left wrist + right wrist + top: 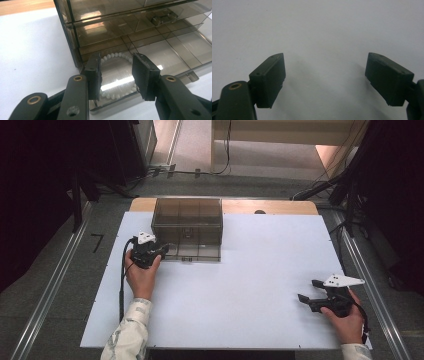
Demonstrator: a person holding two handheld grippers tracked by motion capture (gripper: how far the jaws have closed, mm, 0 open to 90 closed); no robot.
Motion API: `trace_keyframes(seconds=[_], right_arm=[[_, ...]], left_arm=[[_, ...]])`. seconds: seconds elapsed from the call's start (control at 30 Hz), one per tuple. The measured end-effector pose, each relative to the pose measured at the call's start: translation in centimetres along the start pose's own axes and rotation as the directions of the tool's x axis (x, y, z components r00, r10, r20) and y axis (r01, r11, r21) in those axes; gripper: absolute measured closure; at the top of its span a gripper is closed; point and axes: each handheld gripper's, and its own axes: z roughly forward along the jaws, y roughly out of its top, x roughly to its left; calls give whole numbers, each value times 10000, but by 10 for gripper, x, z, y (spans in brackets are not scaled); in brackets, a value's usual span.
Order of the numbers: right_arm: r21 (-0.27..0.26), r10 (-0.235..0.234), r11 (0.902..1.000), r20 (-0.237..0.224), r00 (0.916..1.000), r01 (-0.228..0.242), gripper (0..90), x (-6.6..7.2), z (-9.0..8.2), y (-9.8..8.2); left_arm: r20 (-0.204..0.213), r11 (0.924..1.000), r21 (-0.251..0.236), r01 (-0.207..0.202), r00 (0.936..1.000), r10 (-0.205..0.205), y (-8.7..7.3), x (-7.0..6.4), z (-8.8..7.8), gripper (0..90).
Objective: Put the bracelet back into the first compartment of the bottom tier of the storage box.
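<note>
A smoky clear plastic drawer box [187, 226] stands at the far left-centre of the white table sheet [250, 270], its lowest drawer pulled out toward the person. The left gripper [162, 251], held at the box's front left corner, has its jaws partly spread over that open drawer [155, 57], in which a ring of white beads [113, 56] lies between the pads. The right gripper [307, 291] rests well apart at the right of the sheet, jaws spread wide over bare white surface, holding nothing.

Grey carpeted floor [60, 285] surrounds the white-topped table [260, 270], with dark curtains [30, 180] at both sides.
</note>
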Motion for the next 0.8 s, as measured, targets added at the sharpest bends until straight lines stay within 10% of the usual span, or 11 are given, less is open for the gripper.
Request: trace_keyframes(seconds=[0.8], right_arm=[[66,-24,10000,31,10000,24,155,0,1,0]], left_arm=[[378,9974,-674,-245,9989,271,-11,-12,-27,359]])
